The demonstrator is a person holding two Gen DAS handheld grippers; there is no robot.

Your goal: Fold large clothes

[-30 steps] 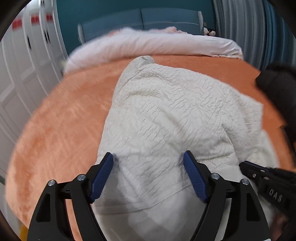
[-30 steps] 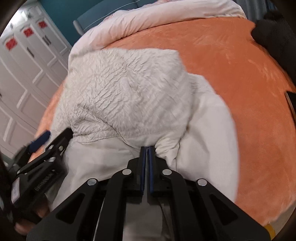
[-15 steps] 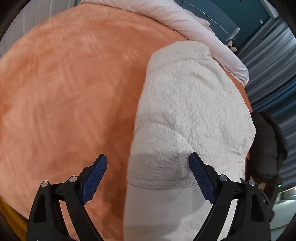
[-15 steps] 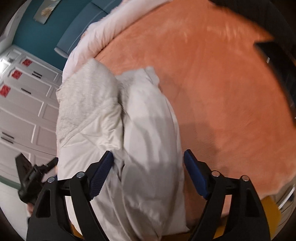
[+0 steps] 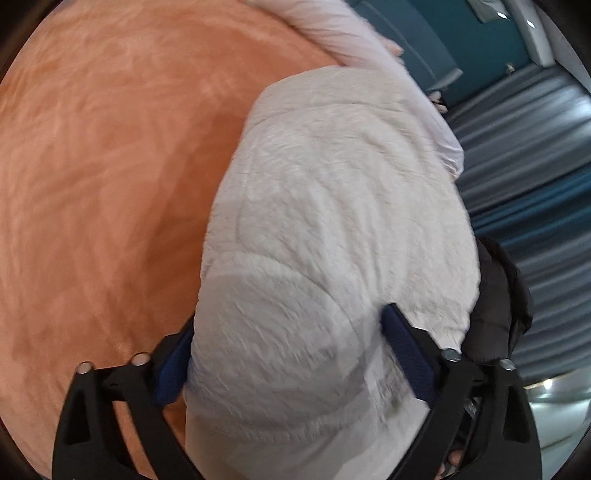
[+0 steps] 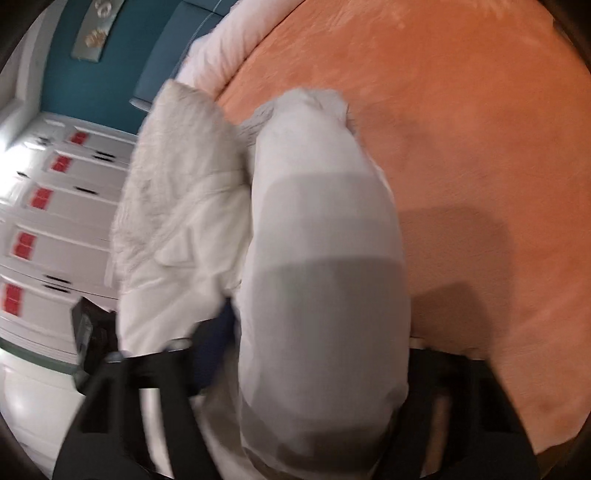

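A white garment (image 5: pixel 332 206) with a crinkled outer side lies bunched on the orange bedspread (image 5: pixel 110 166). My left gripper (image 5: pixel 290 321) straddles its thick near end. Fabric fills the gap between the blue pads (image 5: pixel 406 350) while the jaws are closing. In the right wrist view the garment's smooth lining forms a long fold (image 6: pixel 321 240) beside the crinkled part (image 6: pixel 177 158). My right gripper (image 6: pixel 317 325) is closing around that fold. Its left pad (image 6: pixel 214 347) shows blurred and its right finger is hidden by cloth.
A pale pink duvet (image 5: pixel 354 33) lies along the head of the bed. A black garment (image 5: pixel 498 314) sits to the right of the white one, with blue-grey curtains (image 5: pixel 535 147) behind. White wardrobe doors (image 6: pixel 55 221) stand to the left. Orange bedspread (image 6: pixel 480 147) spreads out to the right.
The right gripper let go of the fabric it pinched, opened wide, then narrowed around the smooth fold. The left gripper rolled and sank over the garment's end. Both views have tilted.
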